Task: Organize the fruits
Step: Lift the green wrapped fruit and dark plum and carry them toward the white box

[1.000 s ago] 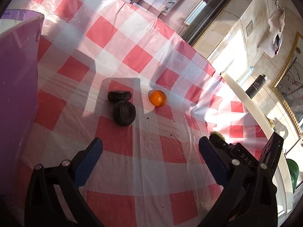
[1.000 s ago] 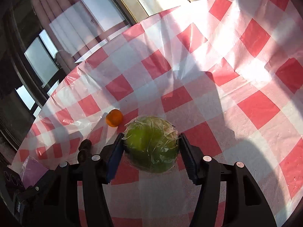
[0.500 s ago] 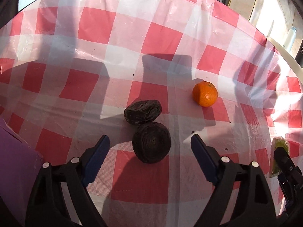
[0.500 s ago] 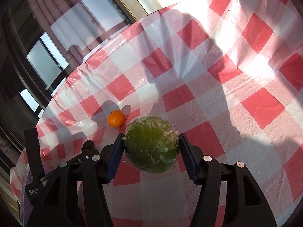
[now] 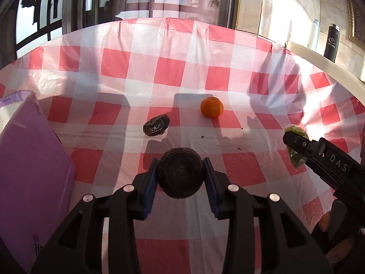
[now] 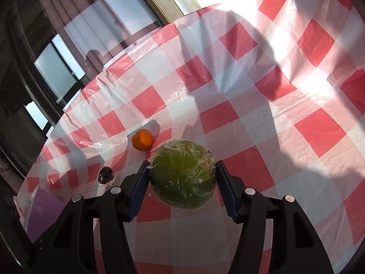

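My left gripper (image 5: 180, 162) has a round dark fruit (image 5: 180, 175) between its blue pads; the jaws are closing and the pads press on its sides. Beyond it on the red-and-white checked cloth lie a second, flatter dark fruit (image 5: 156, 125) and an orange (image 5: 211, 106). My right gripper (image 6: 181, 163) is shut on a green fruit (image 6: 182, 178) wrapped in clear film, held above the cloth. In the right wrist view the orange (image 6: 142, 139) and the flatter dark fruit (image 6: 105, 174) lie to the left. The green fruit (image 5: 296, 159) also shows at the right of the left wrist view.
A purple box (image 5: 29, 171) stands at the left, close to my left gripper. Windows run behind the table's far edge. A white ledge (image 5: 319, 61) with a black bottle (image 5: 332, 43) is at the back right. Bare cloth (image 6: 285, 114) stretches to the right.
My left gripper came in over the round dark fruit and its wide jaws closed onto it. The right gripper kept still with the green fruit.
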A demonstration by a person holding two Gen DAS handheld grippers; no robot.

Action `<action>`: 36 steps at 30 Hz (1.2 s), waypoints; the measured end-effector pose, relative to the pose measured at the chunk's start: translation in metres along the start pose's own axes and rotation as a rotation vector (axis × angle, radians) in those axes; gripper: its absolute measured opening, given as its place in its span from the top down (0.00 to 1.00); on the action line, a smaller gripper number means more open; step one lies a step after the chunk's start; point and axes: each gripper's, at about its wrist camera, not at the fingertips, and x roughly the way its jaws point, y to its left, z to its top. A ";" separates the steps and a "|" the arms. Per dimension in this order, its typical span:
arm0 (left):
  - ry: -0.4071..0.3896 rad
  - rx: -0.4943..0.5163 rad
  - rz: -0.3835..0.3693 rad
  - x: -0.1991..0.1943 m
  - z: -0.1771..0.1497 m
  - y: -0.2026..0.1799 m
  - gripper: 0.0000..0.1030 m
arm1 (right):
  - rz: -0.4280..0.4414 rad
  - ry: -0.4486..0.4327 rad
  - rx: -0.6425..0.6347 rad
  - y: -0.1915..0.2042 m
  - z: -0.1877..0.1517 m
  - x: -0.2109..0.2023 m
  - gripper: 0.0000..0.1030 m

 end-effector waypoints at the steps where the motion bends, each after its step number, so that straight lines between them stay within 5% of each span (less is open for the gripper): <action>1: -0.010 -0.007 -0.013 -0.011 -0.005 0.003 0.63 | 0.000 0.000 0.001 0.000 0.000 0.000 0.44; 6: -0.036 -0.045 -0.073 -0.038 -0.024 0.005 0.63 | 0.003 0.001 -0.006 0.002 0.001 0.000 0.44; 14: -0.005 -0.052 -0.158 -0.029 -0.029 -0.005 0.63 | 0.023 -0.002 -0.013 0.001 0.000 -0.001 0.44; 33: -0.057 -0.009 -0.161 -0.044 -0.025 -0.015 0.62 | -0.007 0.032 -0.013 0.002 0.001 0.004 0.44; 36: -0.060 -0.062 -0.175 -0.061 -0.025 -0.009 0.62 | -0.006 0.017 -0.002 0.001 0.003 0.001 0.44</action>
